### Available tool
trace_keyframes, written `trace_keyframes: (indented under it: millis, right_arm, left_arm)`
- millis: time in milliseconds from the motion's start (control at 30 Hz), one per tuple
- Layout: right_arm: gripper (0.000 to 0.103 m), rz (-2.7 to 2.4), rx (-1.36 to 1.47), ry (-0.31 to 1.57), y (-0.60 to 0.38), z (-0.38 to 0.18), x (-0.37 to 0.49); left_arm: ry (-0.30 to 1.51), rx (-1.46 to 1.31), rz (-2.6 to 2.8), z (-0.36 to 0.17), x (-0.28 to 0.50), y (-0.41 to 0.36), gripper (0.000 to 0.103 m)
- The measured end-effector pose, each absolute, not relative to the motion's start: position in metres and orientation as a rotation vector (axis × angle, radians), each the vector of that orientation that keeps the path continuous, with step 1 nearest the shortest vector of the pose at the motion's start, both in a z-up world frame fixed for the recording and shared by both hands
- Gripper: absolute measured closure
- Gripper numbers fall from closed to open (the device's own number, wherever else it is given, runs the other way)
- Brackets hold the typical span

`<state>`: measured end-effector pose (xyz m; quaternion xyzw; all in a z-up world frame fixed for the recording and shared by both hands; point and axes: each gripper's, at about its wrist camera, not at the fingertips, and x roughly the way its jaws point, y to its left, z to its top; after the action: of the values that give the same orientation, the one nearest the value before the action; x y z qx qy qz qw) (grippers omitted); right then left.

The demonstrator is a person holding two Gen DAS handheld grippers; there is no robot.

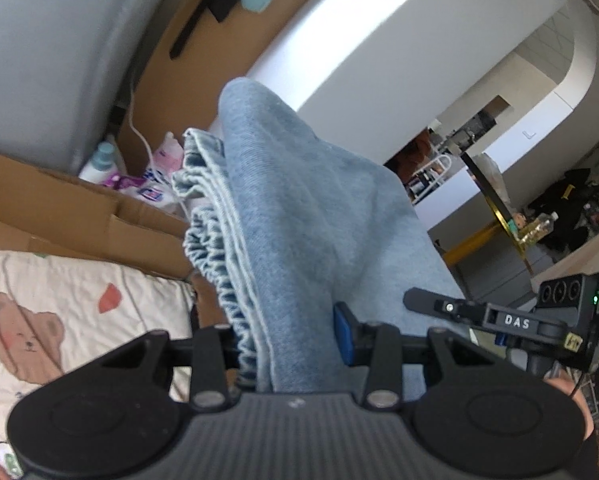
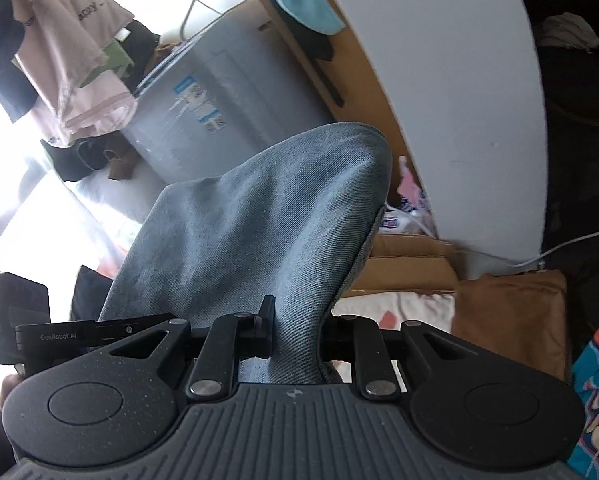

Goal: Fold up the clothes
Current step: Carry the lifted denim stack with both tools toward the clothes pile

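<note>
Home: bear-print bedding [image 1: 59,320], hanging clothes [image 2: 71,52], cardboard boxes [image 1: 99,216].

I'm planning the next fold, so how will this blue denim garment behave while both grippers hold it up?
The denim garment probably flops: it drapes in soft folds from the left gripper and sags beyond the right gripper. Its gathered elastic edge looks bulky, so layers may slide apart. The weave looks thick, likely fairly heavy.
</note>
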<state>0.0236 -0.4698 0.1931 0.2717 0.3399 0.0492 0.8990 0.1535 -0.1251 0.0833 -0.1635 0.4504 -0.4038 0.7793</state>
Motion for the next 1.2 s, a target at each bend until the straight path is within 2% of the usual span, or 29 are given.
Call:
trace_keyframes:
  millis: [633,1200]
  right_arm:
    - [0.084,-0.038,0.552,0.723,-0.56,0.096,0.024]
    - [0.084,-0.128,0.479,0.784,-0.604,-0.012,0.06]
  left_arm:
    - [1.013,-0.35,-1.006,-0.013,0.177,-0.224,0.062]
    - [1.058,-0.395,-1.054,-0.136,0.209,-0.272,0.062]
